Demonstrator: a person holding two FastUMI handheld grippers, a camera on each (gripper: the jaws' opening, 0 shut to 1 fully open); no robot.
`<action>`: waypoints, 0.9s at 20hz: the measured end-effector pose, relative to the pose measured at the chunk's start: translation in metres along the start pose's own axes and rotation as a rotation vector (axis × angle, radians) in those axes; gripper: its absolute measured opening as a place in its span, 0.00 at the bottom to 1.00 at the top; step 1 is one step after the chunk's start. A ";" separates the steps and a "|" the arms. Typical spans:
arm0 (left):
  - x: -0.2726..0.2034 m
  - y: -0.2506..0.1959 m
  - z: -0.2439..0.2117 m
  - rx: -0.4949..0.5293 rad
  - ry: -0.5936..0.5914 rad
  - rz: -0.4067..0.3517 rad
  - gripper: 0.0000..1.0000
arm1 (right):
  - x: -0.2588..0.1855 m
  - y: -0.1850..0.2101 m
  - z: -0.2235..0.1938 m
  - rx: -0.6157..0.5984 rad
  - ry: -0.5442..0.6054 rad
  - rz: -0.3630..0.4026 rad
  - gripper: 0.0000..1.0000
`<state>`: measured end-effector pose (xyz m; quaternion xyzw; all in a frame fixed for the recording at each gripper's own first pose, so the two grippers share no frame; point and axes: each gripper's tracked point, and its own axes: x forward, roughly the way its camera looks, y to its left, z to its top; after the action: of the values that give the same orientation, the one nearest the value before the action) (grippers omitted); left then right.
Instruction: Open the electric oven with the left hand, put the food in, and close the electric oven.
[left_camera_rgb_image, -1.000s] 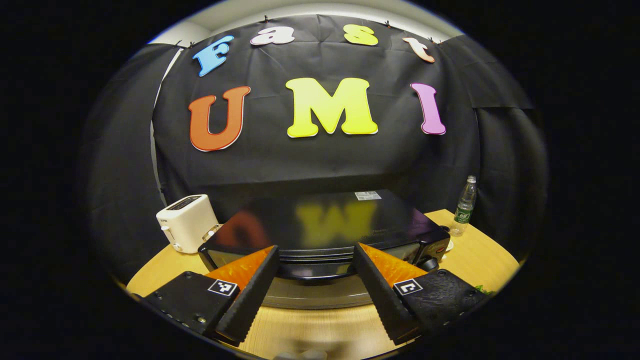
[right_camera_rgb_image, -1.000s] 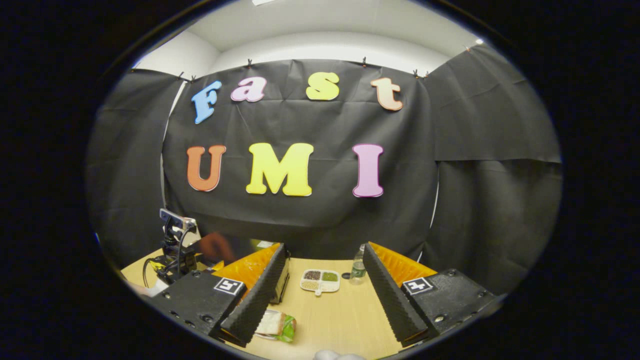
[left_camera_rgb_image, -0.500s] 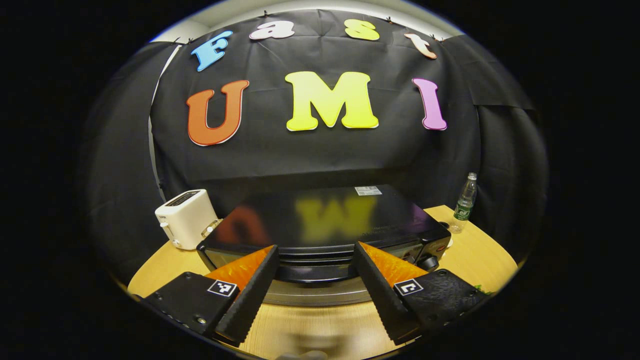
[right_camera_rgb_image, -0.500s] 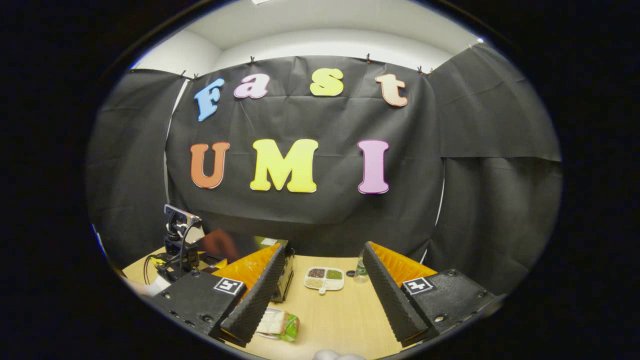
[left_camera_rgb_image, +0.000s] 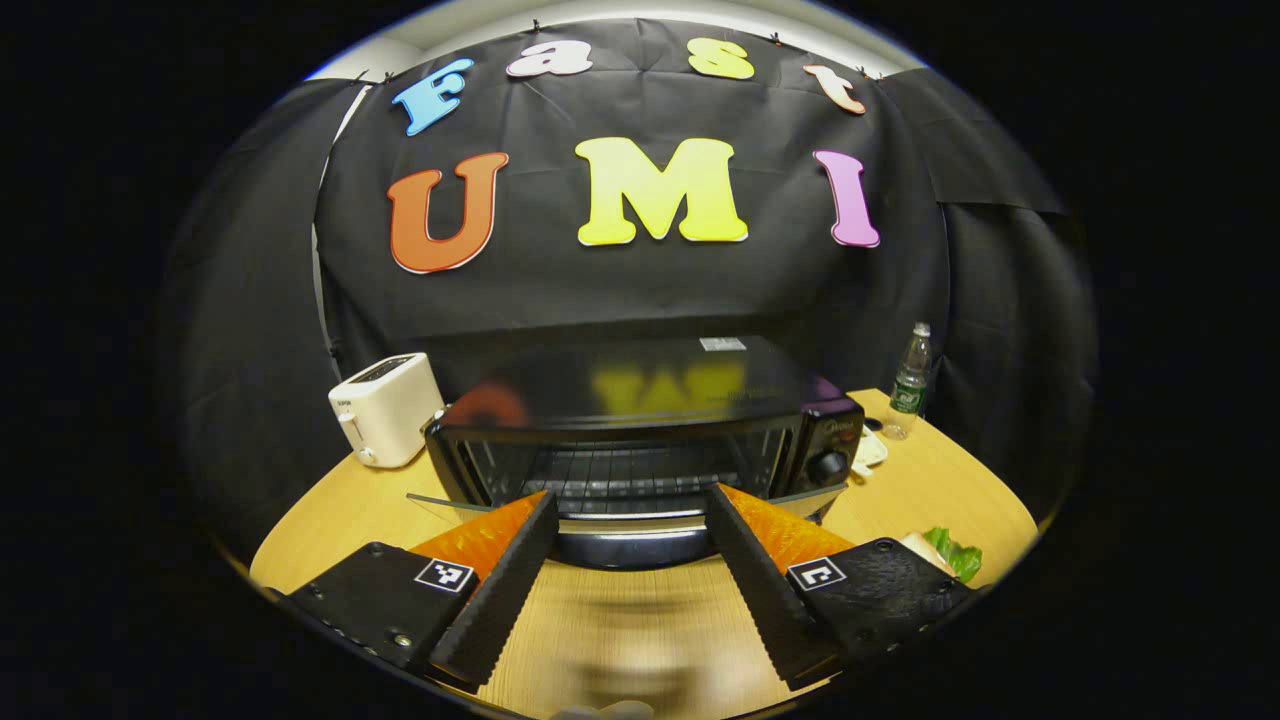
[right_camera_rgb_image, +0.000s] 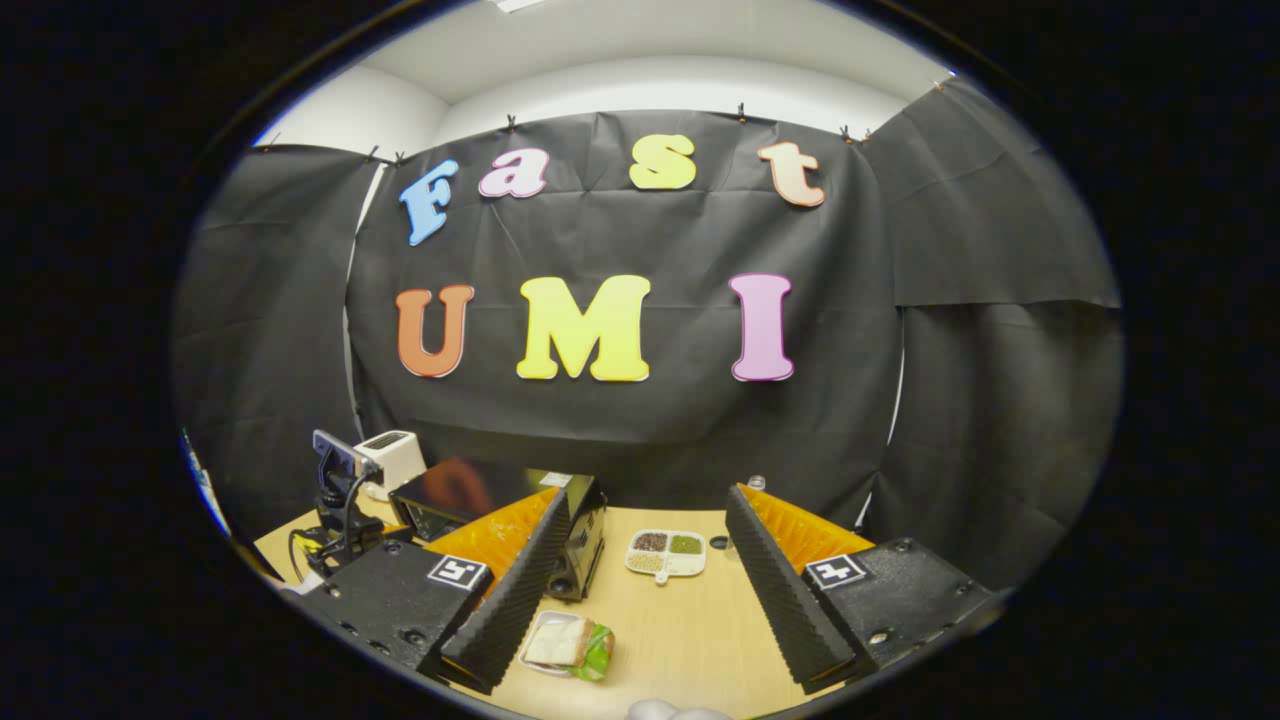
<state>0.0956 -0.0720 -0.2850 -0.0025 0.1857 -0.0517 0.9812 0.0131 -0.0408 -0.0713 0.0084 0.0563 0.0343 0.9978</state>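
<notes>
The black electric oven (left_camera_rgb_image: 640, 400) stands mid-table with its glass door hanging down and the wire rack (left_camera_rgb_image: 620, 470) inside showing. My left gripper (left_camera_rgb_image: 630, 498) is open, its fingers either side of the door's handle (left_camera_rgb_image: 625, 548), which lies between them near the tips. The food, a sandwich with lettuce (right_camera_rgb_image: 565, 645) on a small plate, lies on the table beside the left finger of my open right gripper (right_camera_rgb_image: 648, 497). That sandwich (left_camera_rgb_image: 945, 552) also peeks out at the right edge of the left gripper view. The oven (right_camera_rgb_image: 500, 505) sits behind the right gripper's left finger.
A white toaster (left_camera_rgb_image: 385, 408) stands left of the oven and a water bottle (left_camera_rgb_image: 908, 385) right of it. A sectioned dish of grains (right_camera_rgb_image: 665, 553) lies on the wooden table (right_camera_rgb_image: 690, 625) ahead of the right gripper. The left gripper's body and cables (right_camera_rgb_image: 340, 500) show at left.
The oven door has swung down and the rack inside has come into sight. The left gripper has drawn back from the oven. The right gripper has drifted slightly, bringing the sandwich more into view.
</notes>
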 end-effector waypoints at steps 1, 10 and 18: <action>-0.007 0.000 -0.009 0.001 0.012 -0.003 0.98 | -0.002 0.000 -0.001 0.000 0.000 0.002 0.97; -0.031 -0.002 -0.058 0.011 0.044 0.001 0.98 | -0.021 -0.006 -0.022 -0.022 0.027 0.002 0.96; -0.035 -0.003 -0.118 0.014 0.148 -0.012 0.97 | -0.027 -0.014 -0.056 -0.010 0.086 -0.010 0.97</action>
<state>0.0198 -0.0698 -0.3820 0.0071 0.2574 -0.0587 0.9645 -0.0190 -0.0560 -0.1241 0.0016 0.0989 0.0300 0.9946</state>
